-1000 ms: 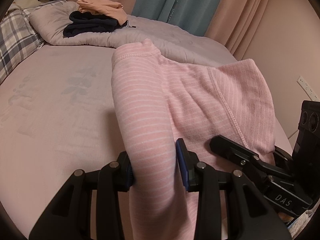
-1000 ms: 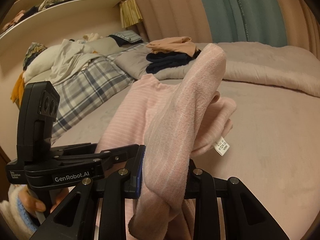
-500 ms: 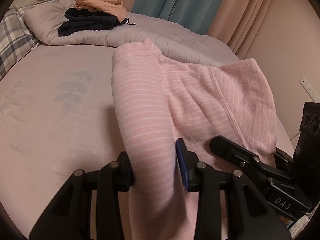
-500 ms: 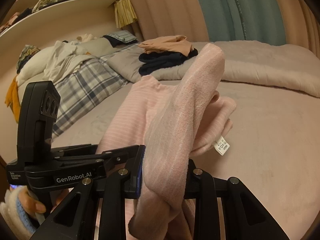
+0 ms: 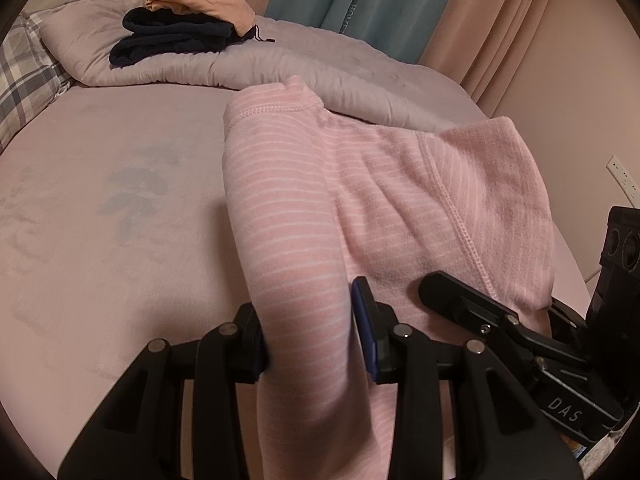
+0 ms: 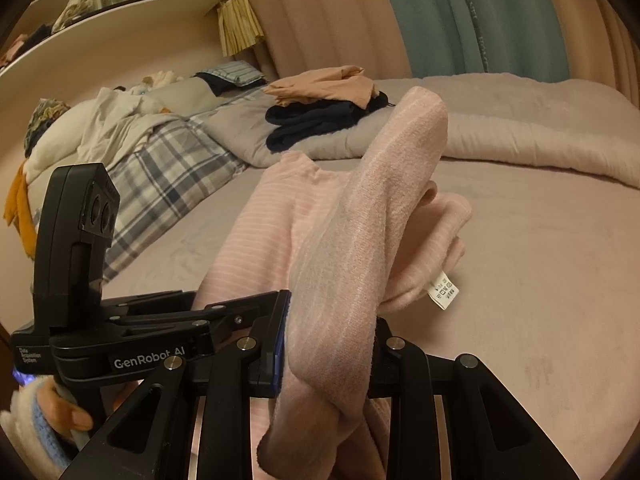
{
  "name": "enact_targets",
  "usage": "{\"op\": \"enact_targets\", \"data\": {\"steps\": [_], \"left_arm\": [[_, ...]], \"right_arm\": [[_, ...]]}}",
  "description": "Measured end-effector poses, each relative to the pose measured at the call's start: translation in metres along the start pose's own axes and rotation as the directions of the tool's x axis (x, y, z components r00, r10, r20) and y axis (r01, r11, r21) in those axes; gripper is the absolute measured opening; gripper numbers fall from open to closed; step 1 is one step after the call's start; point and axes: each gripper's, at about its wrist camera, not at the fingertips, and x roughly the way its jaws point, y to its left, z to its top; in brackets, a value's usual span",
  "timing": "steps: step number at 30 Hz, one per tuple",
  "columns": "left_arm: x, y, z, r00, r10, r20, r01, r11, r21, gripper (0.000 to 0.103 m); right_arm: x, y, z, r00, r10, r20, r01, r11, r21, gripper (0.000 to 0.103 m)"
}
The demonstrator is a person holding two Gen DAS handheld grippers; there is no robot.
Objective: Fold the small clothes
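Across the mauve bed sheet [image 5: 120, 240], a pink white-striped fleece garment [image 5: 380, 200] is hanging partly lifted, held at two points. Left gripper [image 5: 310, 340] is pinching a rolled band of it between its pads at 6 o'clock in the left wrist view. Right gripper [image 6: 328, 344] is pinching another bunched fold at 6 o'clock in its own view. The right gripper's body is also showing at 4 o'clock in the left view, just beside the left one.

Handling, my read:
- Fabric is looking light, soft and thick; it is draping and bunching instead of holding shape, so expect sag between the two grips.
- Fleece nap is probably giving decent friction, so slip risk seems low. Nothing fragile.
- Both grips are sitting on wadded cloth, not a clean edge. Better holds: the stitched hem [image 5: 272, 110] at 12 o'clock in the left view, or the overlocked seam [image 5: 456, 216] at 2 o'clock.
- White care label [image 6: 442, 294] is dangling at 3 o'clock in the right view, marking the inside face.

Folded tan and navy clothes stack [image 5: 180, 28] is sitting on the grey duvet [image 5: 320, 76] at 11 o'clock, well apart from the garment.
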Motion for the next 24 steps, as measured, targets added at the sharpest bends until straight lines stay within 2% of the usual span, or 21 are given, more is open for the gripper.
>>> {"op": "enact_targets", "data": {"steps": [24], "left_arm": [[0.025, 0.005, 0.006, 0.999, 0.018, -0.044, -0.019, 1.000, -0.013, 0.035]], "right_arm": [[0.020, -0.004, 0.003, 0.999, -0.013, -0.044, 0.014, 0.999, 0.029, 0.030]]}}
